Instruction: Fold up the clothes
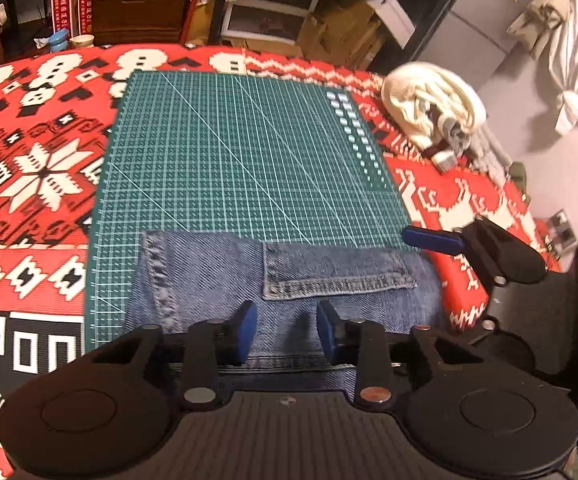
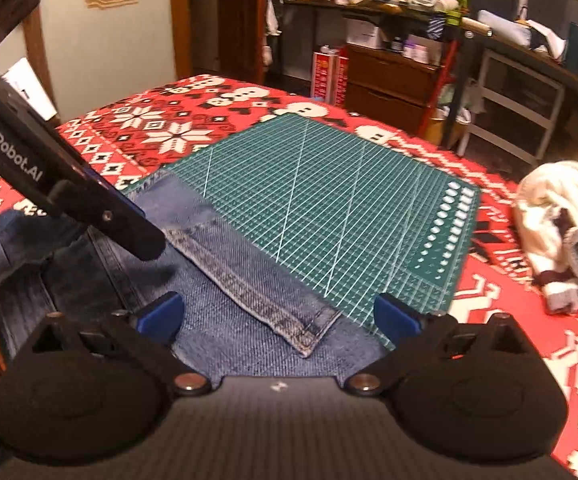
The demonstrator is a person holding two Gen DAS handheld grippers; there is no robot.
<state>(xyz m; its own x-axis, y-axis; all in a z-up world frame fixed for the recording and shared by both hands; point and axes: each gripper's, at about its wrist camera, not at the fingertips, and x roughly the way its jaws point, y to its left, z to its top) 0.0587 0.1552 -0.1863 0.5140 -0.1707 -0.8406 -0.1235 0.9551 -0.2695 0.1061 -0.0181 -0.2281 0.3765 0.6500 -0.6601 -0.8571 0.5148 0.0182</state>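
Note:
Folded blue jeans (image 1: 209,272) lie on the near edge of a green cutting mat (image 1: 229,152), with a hemmed leg end turned over on top. My left gripper (image 1: 287,332) hovers over the denim, its blue fingers a narrow gap apart and nothing between them. In the right wrist view my right gripper (image 2: 279,316) stands wide open over the jeans (image 2: 249,300), straddling the hem corner. One blue finger of the right gripper (image 1: 433,240) shows at the mat's right edge. The left tool's black body (image 2: 89,208) crosses the upper left, casting a shadow on the denim.
The mat (image 2: 329,184) rests on a red, white and black patterned tablecloth (image 1: 37,168). A pile of cream clothes (image 1: 429,108) (image 2: 557,216) sits at the table's far right. Shelves, drawers and boxes crowd the room behind the table.

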